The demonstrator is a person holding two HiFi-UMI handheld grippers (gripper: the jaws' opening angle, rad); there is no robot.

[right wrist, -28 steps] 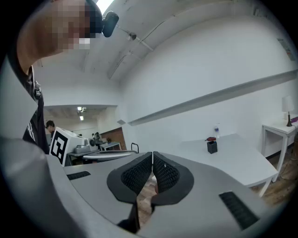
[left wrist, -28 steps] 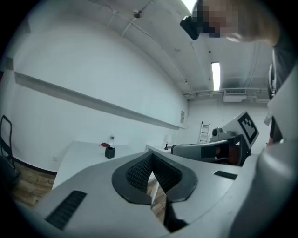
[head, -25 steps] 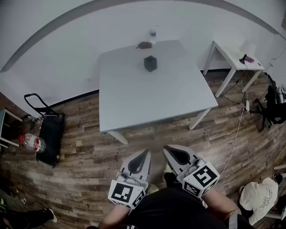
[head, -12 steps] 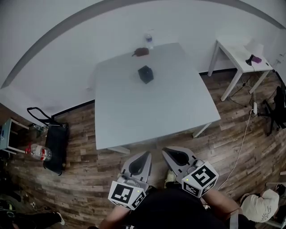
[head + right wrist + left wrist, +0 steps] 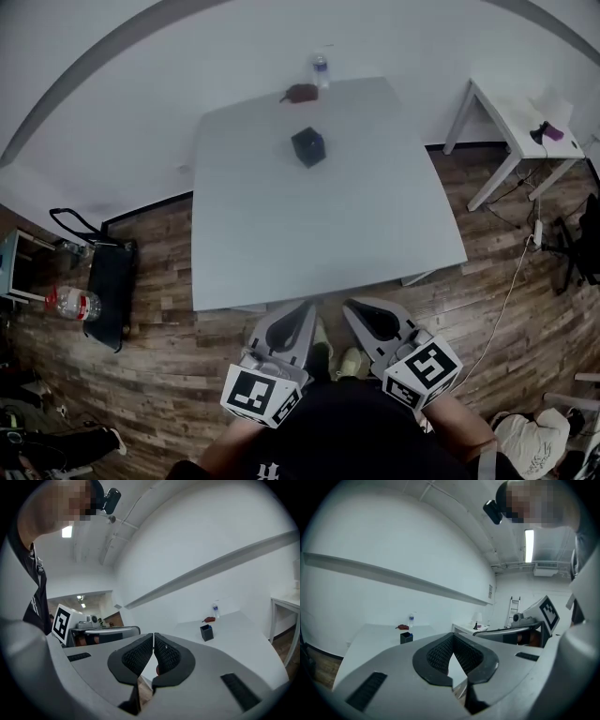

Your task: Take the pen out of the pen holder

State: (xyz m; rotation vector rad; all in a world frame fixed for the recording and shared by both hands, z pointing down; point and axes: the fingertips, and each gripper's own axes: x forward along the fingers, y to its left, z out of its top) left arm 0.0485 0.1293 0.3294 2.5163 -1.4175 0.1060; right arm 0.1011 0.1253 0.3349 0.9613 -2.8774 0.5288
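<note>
Head view shows the small dark open-topped box-shaped pen holder (image 5: pixel 308 147) standing upright toward the far side of the pale grey square table (image 5: pixel 319 234), well apart from both grippers, which hang off the table's near edge. The left gripper (image 5: pixel 300 313) and the right gripper (image 5: pixel 356 313) each have their jaws pressed together at the tips with nothing between them. The main risk, as I judge it, is arriving with the jaws closed like this: the tips would prod the light holder and tip or push it toward the clear plastic water bottle (image 5: pixel 321 70) and the reddish-brown object (image 5: pixel 302 93) near the far edge. Pulling the pen at a slant could also drag the holder along or topple it unless the other gripper steadies it. The pen itself is too small to make out in any view, so its long axis and heading cannot be read; presumably it stands roughly upright inside the holder.
</note>
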